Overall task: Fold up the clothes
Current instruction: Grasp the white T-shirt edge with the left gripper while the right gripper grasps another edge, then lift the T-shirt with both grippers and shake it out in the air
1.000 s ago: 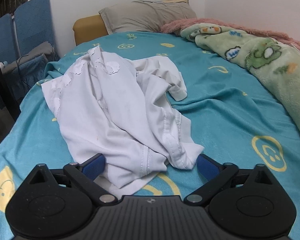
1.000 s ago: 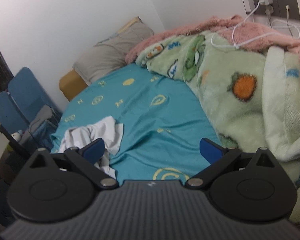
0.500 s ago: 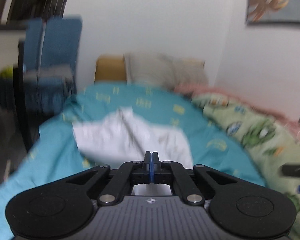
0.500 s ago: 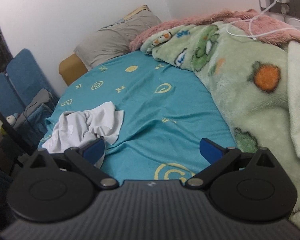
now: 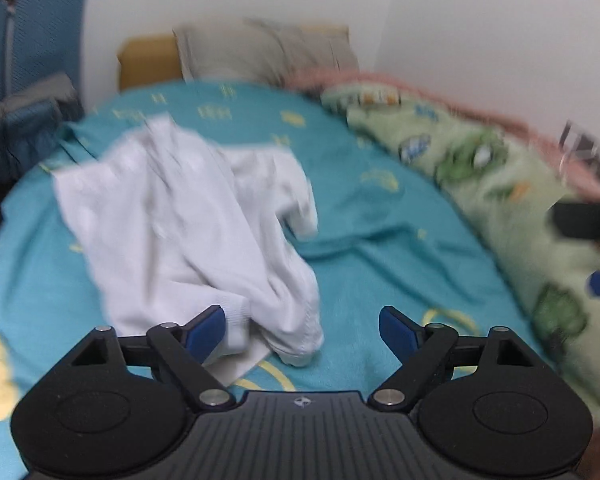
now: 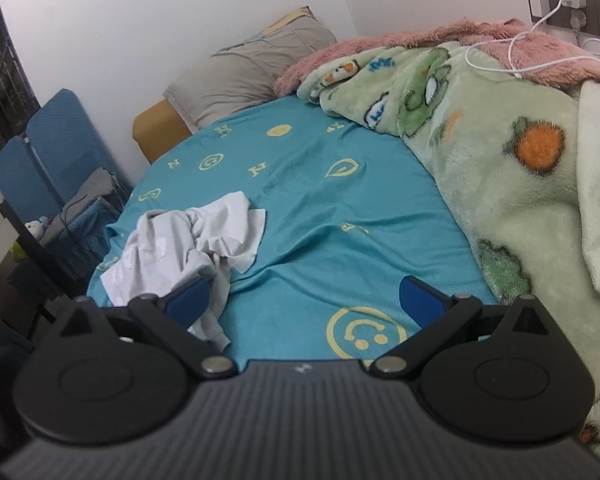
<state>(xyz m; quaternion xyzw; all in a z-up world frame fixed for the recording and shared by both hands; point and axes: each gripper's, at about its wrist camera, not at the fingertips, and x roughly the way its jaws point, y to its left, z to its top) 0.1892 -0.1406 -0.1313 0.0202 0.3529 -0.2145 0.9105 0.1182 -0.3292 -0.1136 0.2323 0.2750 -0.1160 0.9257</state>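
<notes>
Left tool [image 5: 302, 330] over crumpled white garment [image 5: 188, 220]

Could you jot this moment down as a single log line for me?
stage: before first fold | shirt: crumpled on bed | left tool: open, just reopened, empty | right tool: open, empty

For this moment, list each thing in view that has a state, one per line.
white garment: crumpled in a heap on the bed, unfolded, not gripped.
left gripper: open, jaws just been opening, garment's near edge between them, not pinched.
right gripper: open, nothing held.
bedsheet: spread, lightly wrinkled.
green blanket: bunched along the wall side.
charger: plugged into wall socket.
</notes>
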